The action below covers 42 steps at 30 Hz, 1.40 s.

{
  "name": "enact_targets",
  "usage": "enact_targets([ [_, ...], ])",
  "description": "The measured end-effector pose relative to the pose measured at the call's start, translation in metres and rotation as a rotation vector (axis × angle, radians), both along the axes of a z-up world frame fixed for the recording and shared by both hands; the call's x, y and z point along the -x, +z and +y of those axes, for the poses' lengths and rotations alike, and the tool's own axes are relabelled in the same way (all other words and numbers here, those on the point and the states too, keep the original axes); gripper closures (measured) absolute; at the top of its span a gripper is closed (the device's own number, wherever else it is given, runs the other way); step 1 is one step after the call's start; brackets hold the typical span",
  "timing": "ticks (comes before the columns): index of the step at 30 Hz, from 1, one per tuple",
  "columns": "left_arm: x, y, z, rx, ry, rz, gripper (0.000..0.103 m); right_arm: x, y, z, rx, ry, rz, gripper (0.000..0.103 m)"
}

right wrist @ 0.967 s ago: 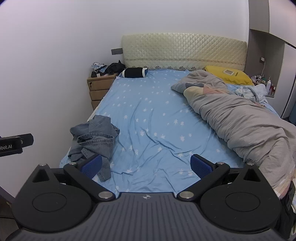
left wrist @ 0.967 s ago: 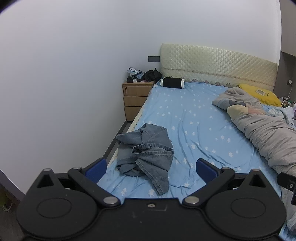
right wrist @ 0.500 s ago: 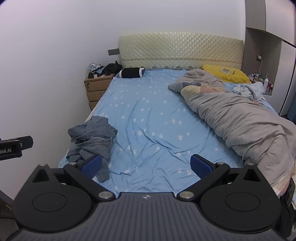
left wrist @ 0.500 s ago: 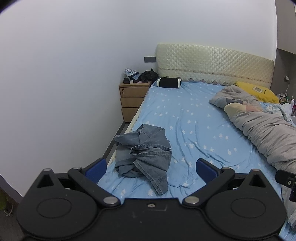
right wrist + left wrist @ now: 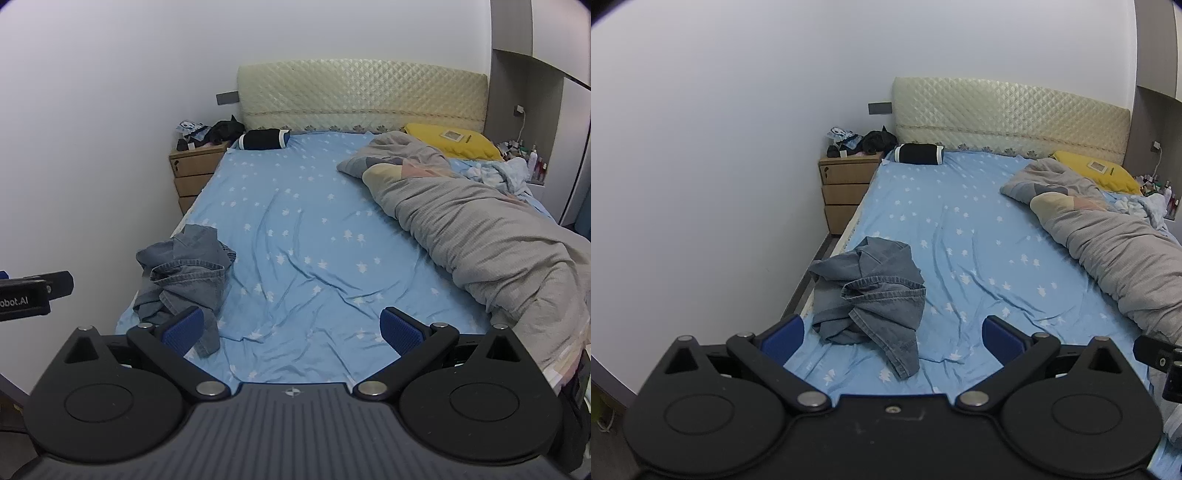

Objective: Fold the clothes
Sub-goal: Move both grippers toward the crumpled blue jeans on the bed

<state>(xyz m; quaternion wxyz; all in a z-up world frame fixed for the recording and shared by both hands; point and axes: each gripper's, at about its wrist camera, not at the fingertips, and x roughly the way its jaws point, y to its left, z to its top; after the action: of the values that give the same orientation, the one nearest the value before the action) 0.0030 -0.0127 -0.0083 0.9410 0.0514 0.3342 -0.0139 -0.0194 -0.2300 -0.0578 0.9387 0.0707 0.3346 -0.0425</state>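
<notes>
A crumpled blue-grey denim garment [image 5: 871, 291] lies near the front left corner of the bed, on the light blue star-print sheet [image 5: 964, 236]. It also shows in the right wrist view [image 5: 186, 277]. My left gripper [image 5: 892, 334] is open and empty, held above the foot of the bed, short of the garment. My right gripper [image 5: 291, 330] is open and empty, further right, with its left finger pad [image 5: 183, 330] in front of the garment's hem.
A grey duvet [image 5: 480, 236] is bunched along the bed's right side, with a yellow pillow [image 5: 450, 144] behind it. A black bolster [image 5: 264, 139] lies by the quilted headboard [image 5: 362, 96]. A wooden nightstand [image 5: 846, 188] with clutter stands by the left wall.
Both views have drifted slightly back and left from the bed. The garment has not moved. Both grippers stay open.
</notes>
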Motion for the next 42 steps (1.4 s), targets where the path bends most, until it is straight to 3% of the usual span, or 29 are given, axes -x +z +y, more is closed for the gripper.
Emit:
enact_targets([
  [10, -0.003, -0.004, -0.001, 0.003, -0.006, 0.010, 0.000, 0.007, 0.003, -0.007, -0.019, -0.007, 0.001, 0.000],
  [24, -0.017, -0.016, -0.008, 0.012, -0.008, 0.073, 0.000, -0.013, -0.010, -0.011, -0.064, -0.016, 0.004, 0.000],
  [29, -0.012, -0.013, -0.020, 0.001, -0.012, 0.045, 0.000, -0.008, -0.013, -0.021, -0.088, -0.007, 0.007, 0.000],
  [42, -0.010, -0.019, -0.040, -0.014, 0.085, 0.044, 0.000, 0.005, -0.013, -0.048, -0.100, 0.107, -0.107, 0.000],
])
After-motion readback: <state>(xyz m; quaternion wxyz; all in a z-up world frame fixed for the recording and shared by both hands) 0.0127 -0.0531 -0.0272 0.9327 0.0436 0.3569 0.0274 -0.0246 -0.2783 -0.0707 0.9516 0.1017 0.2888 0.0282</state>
